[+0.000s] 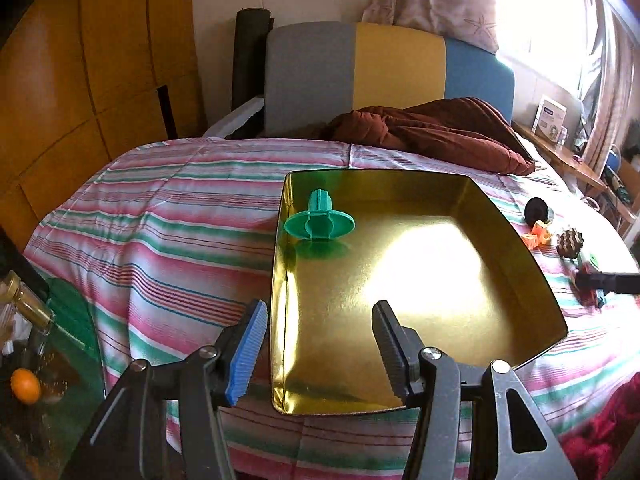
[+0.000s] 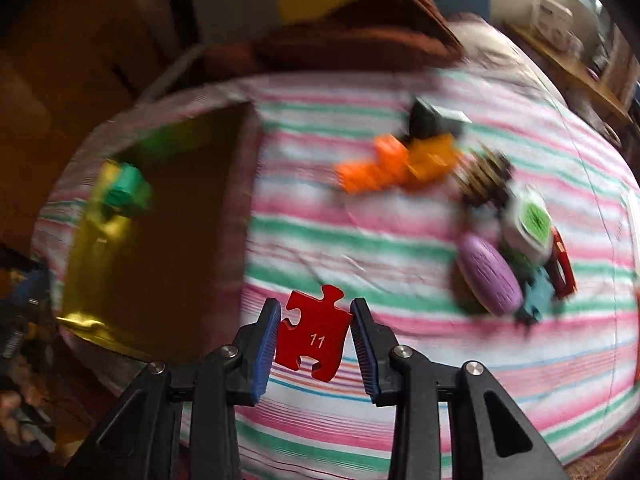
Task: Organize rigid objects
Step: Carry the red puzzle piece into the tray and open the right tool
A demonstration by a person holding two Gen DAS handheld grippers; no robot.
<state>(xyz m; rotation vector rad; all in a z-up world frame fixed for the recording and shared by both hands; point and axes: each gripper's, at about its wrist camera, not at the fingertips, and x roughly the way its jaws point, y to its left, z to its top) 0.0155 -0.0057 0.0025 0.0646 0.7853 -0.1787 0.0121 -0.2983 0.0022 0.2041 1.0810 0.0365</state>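
Note:
A shiny gold tray point(image 1: 400, 396) lies on the striped bed; a green plastic piece point(image 1: 319, 220) stands in its far left corner. My left gripper point(image 1: 320, 334) is open and empty over the tray's near left edge. My right gripper point(image 2: 316, 336) is shut on a red puzzle piece point(image 2: 314, 336) marked 11, held above the bedspread to the right of the tray point(image 2: 152, 248). The green piece point(image 2: 126, 190) shows blurred in the right wrist view. The right gripper's tip point(image 1: 600, 282) shows at the right edge of the left wrist view.
Loose objects lie on the bed right of the tray: orange pieces point(image 2: 396, 162), a dark box point(image 2: 434, 118), a brown spiky piece point(image 2: 484, 178), a white-green box point(image 2: 528, 226), a purple oval point(image 2: 490, 274), a teal puzzle piece point(image 2: 536, 294). A brown blanket point(image 1: 432, 130) lies behind.

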